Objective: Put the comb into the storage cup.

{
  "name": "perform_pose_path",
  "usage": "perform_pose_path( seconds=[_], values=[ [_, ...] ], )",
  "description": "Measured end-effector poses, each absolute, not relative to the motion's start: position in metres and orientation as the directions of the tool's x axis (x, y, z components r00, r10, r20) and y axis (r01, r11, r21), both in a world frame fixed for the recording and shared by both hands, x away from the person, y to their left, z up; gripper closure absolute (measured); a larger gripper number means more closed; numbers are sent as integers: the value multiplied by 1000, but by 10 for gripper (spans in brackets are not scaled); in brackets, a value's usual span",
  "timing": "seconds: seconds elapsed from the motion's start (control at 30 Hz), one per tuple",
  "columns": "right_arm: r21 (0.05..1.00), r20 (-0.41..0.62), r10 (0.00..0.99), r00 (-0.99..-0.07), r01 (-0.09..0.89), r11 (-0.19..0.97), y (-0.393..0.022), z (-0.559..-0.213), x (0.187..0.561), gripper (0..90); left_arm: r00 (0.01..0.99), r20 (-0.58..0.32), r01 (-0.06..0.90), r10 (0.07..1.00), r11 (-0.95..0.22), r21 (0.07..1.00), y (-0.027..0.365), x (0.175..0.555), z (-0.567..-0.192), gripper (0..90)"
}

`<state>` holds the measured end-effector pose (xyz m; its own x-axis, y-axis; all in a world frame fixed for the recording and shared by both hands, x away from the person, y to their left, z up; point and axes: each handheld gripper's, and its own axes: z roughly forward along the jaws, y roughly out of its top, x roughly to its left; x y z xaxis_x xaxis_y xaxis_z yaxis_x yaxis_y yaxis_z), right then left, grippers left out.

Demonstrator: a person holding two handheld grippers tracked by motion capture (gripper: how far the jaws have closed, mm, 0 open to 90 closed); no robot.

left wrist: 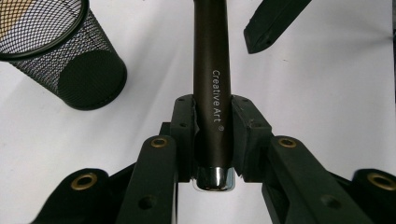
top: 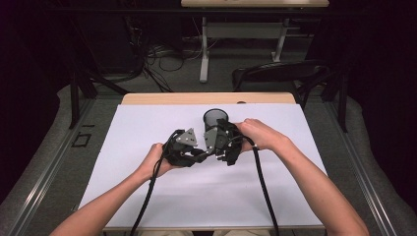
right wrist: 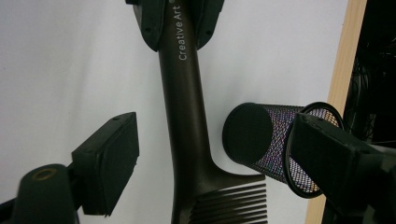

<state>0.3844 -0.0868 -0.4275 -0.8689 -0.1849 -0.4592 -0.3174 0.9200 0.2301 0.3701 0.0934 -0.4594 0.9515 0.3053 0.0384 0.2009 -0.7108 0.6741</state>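
Observation:
A dark brown comb (left wrist: pixel 211 56) with "Creative Art" printed on its handle is held above the white sheet. My left gripper (left wrist: pixel 212 112) is shut on the handle near its chrome end cap. My right gripper (right wrist: pixel 215 154) is open, its pads (right wrist: pixel 109 158) standing apart on either side of the comb (right wrist: pixel 184 116) where the handle widens into the teeth, not touching it. In the high view both grippers, left (top: pixel 200 153) and right (top: pixel 220 147), meet at the table's middle. A black mesh cup (top: pixel 215 118) stands upright just behind them.
A white sheet (top: pixel 147 187) covers the table, with a wooden edge (top: pixel 206 98) at the far side. The mesh cup (right wrist: pixel 261 140) sits close to the right gripper's outer jaw. A dark chair (top: pixel 275 73) and desk legs stand beyond the table.

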Motion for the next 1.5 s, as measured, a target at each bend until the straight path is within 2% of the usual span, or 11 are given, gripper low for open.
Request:
perform_pose_path(
  seconds=[0.17, 0.77, 1.13, 1.5],
  values=[
    [314, -443, -115, -889, -274, 909, -93, -421, 385, 131, 949, 38, 206, 313, -708, 675, 95, 370, -463, 727],
    [490, -395, 44, -918, -170, 855, -121, -401, 376, 108, 913, 31, 258, 407, -634, 729, 110, 372, -467, 727],
    [529, -352, 108, -930, -103, 842, -142, -400, 360, 94, 894, 27, 271, 448, -586, 764, 114, 370, -469, 727],
    [584, -308, 184, -933, -33, 811, -161, -413, 357, 94, 879, 39, 261, 475, -548, 795, 116, 368, -466, 727]
  ],
)
